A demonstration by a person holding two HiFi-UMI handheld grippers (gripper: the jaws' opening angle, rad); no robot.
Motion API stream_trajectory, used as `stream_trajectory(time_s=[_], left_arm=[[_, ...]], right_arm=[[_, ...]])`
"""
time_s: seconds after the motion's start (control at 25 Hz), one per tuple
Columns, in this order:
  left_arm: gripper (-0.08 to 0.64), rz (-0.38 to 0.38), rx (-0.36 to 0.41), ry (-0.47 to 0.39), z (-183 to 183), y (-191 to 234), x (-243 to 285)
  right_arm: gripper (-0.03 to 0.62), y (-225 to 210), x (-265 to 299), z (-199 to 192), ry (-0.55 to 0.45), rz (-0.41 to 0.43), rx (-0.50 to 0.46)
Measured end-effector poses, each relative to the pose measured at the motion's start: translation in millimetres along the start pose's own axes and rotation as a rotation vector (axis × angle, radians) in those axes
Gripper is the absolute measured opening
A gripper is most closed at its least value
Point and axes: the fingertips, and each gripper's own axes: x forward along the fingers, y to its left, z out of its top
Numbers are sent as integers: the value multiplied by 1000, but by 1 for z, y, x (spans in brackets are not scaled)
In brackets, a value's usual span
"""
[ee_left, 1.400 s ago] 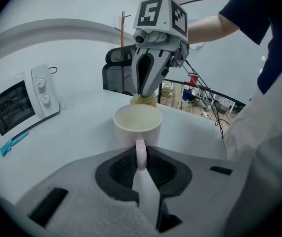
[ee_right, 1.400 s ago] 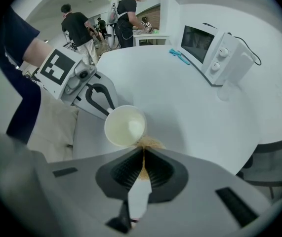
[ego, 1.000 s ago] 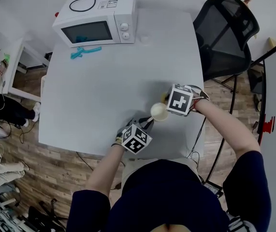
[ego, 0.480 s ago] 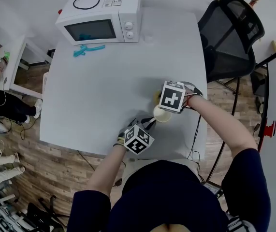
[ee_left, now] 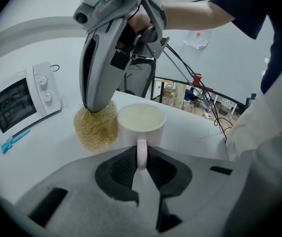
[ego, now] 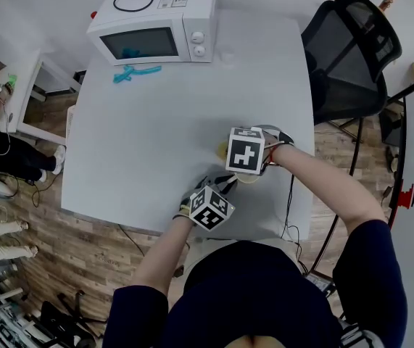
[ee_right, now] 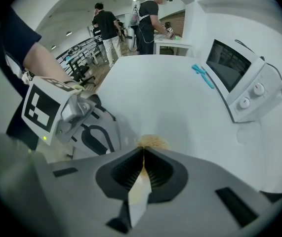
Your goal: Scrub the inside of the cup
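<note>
A cream cup (ee_left: 141, 122) stands upright on the white table (ego: 141, 136), and my left gripper (ee_left: 141, 154) is shut on its handle (ee_left: 141, 149). A straw-coloured scrubber ball (ee_left: 96, 127) rests on the table just left of the cup, touching its side. My right gripper (ee_left: 99, 107) points steeply down and is shut on the top of the scrubber (ee_right: 153, 142). In the head view the right gripper's marker cube (ego: 245, 151) hides most of the cup (ego: 249, 177); the scrubber (ego: 222, 151) peeks out at its left. The cup looks empty inside.
A white microwave (ego: 156, 31) sits at the table's far edge with a teal object (ego: 135, 72) in front of it. A black office chair (ego: 348, 49) stands to the right of the table. People (ee_right: 153, 14) stand at a far bench.
My right gripper has carried the scrubber leftward in the head view, from the cup's right to its far left side; its cube now covers the cup. The left gripper and cup stayed put.
</note>
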Motion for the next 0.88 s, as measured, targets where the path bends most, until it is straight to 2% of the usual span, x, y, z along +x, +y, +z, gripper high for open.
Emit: stream_trajectory(time_s=[0.44,0.88], left_arm=[[57,18,-7,-4,4,2,4],[57,44,-3,-3,4,3,4]], right_arm=[[31,29,2,13,-18,63,-40],[31,27,1,13,-46,27,-24]])
